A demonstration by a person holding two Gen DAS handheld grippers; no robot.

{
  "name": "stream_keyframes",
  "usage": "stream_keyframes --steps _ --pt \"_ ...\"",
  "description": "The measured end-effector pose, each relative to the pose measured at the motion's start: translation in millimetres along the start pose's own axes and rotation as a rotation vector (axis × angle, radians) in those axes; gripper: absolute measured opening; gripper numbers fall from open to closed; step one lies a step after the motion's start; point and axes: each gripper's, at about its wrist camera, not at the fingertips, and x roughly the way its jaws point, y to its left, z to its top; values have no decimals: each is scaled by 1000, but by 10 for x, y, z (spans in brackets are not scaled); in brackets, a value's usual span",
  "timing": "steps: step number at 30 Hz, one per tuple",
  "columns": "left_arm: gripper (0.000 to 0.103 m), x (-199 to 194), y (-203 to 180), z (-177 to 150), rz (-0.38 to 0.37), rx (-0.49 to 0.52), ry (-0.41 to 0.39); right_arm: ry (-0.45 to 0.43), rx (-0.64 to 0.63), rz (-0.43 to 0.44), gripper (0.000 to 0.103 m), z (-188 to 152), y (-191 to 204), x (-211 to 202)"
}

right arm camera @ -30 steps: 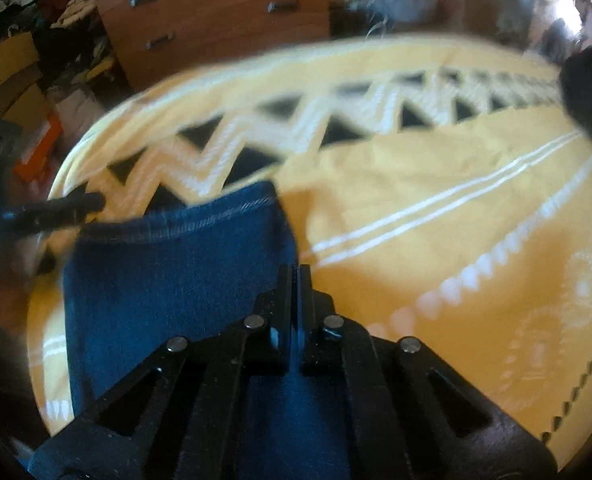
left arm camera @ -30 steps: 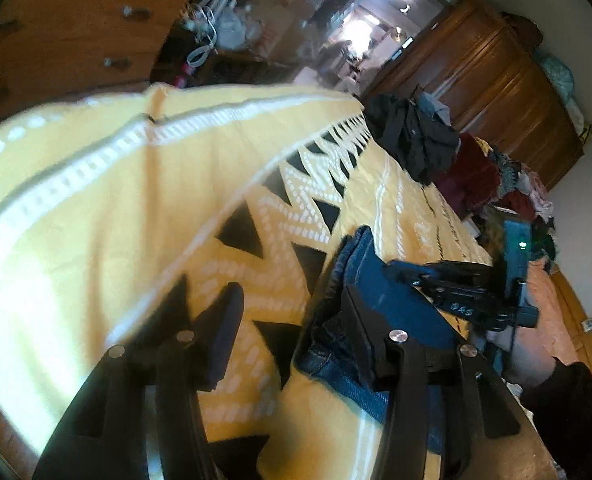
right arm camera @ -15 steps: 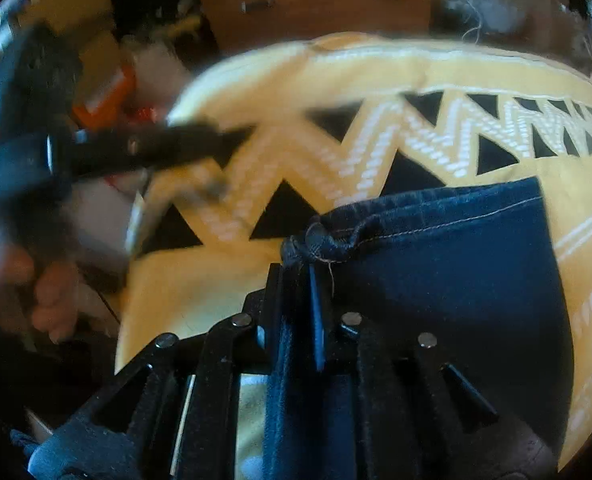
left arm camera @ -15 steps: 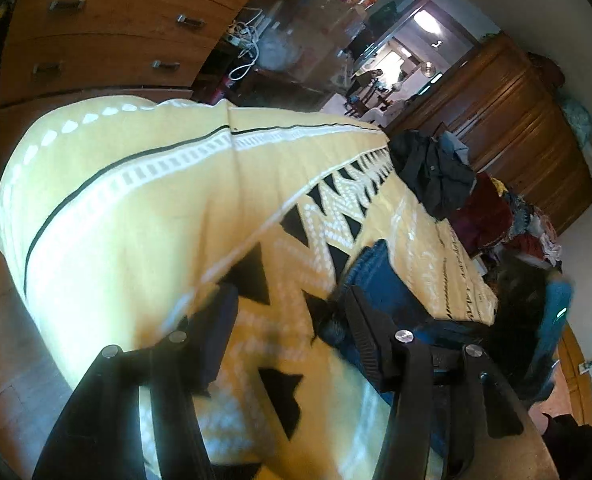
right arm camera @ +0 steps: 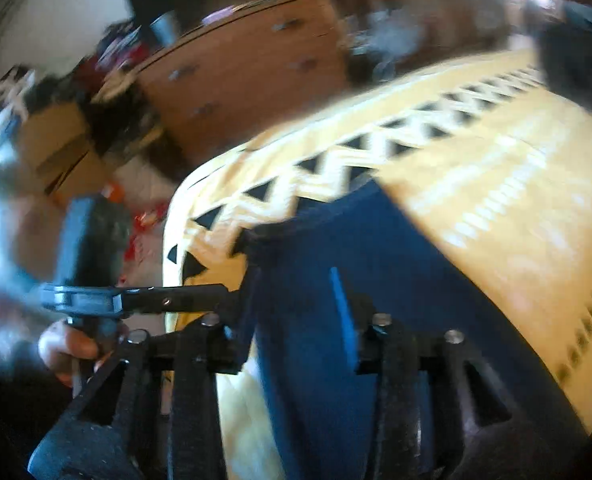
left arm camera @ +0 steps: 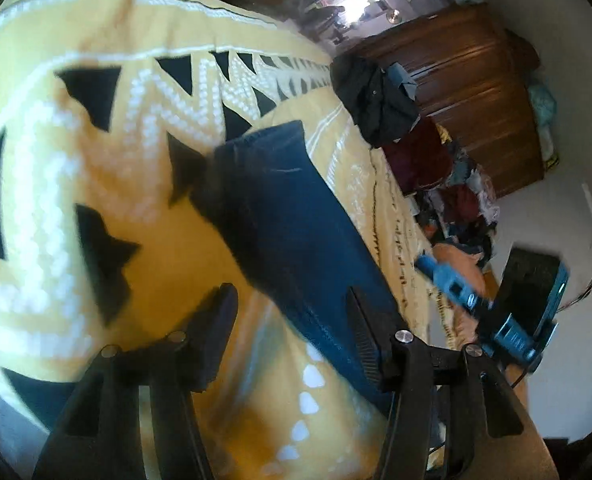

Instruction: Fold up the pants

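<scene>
Pretty blurry shot. Dark blue jeans (right arm camera: 380,288) are laid flat near the bed's (right arm camera: 508,200) corner, on a yellow zigzag blanket. The right gripper (right arm camera: 292,316) is seen over them, jaws opening, denim between but not pinched. The left gripper (right arm camera: 200,296) is held just beside the jeans' edge.

Nothing readable is showing in either view — no words, brands, numbers or signs. The yellow blanket (left arm camera: 96,200) is carrying only woven triangles, zigzags and dotted stripes, not letters. The jeans (left arm camera: 296,220) are showing no legible tag — and the dresser (right arm camera: 236,80) and the clutter behind are blurring past any reading
</scene>
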Motion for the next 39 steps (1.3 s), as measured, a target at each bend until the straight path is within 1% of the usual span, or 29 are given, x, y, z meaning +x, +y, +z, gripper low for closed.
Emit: stream_keyframes --steps 2,3,6,7,10,17,19,20,21,22,23,25,28,29,32,33,34,35,36,37,38,39 --pt "57 46 23 6 2 -26 -2 -7 42 -33 38 -131 -110 -126" --pt "59 73 35 23 -7 -39 -3 -10 55 -42 38 -150 -75 -98" --pt "59 160 42 90 -6 -48 -10 -18 114 -44 39 -173 -167 -144" --pt "59 185 38 122 -4 -45 -15 -19 124 -42 39 -231 -210 -208" --pt "59 262 38 171 9 -44 -37 -16 133 -26 39 -239 -169 -103" --pt "59 426 1 299 25 -27 -110 -20 133 -5 39 -320 -122 -92" --pt "57 449 -27 318 35 -16 -130 -20 138 -11 39 -344 -150 -105" --pt "50 452 -32 323 40 -18 -140 -19 140 -14 39 -357 -161 -110" --pt "34 451 -37 340 42 -21 -153 -21 145 -22 39 -370 -179 -138" --pt "20 461 -59 371 39 -19 -169 -31 147 -31 39 -380 -190 -189" --pt "6 467 -65 390 52 -15 -178 -42 145 -36 39 -391 -197 -253" --pt "6 491 -92 407 62 7 -183 -64 147 -59 39 -421 -220 -384" --pt "6 535 -342 413 115 120 -193 -106 171 -117 38 -530 -338 -688" --pt "5 547 -440 412 122 151 -194 -120 187 -144 38 -586 -404 -805" --pt "5 592 -874 389 102 266 -187 -174 278 -236 38 -821 -695 -1292" --pt "5 651 -1097 355 89 322 -175 -188 299 -264 38 -886 -772 -1433" --pt "5 692 -1268 310 68 360 -162 -216 335 -311 38 -996 -902 -1669" --pt "5 750 -1440 256 48 398 -145 -237 361 -340 38 -1066 -982 -1825" --pt "5 862 -1711 161 18 461 -117 -279 415 -392 38 -1219 -1137 -2116" --pt "5 929 -1888 85 -10 500 -98 -309 461 -428 38 -1345 -1254 -2333" --pt "5 1028 -2120 -17 -52 547 -70 -333 494 -451 38 -1443 -1334 -2488" --pt "5 1164 -2398 -170 -100 602 -36 -367 544 -489 38 -1617 -1447 -2728"
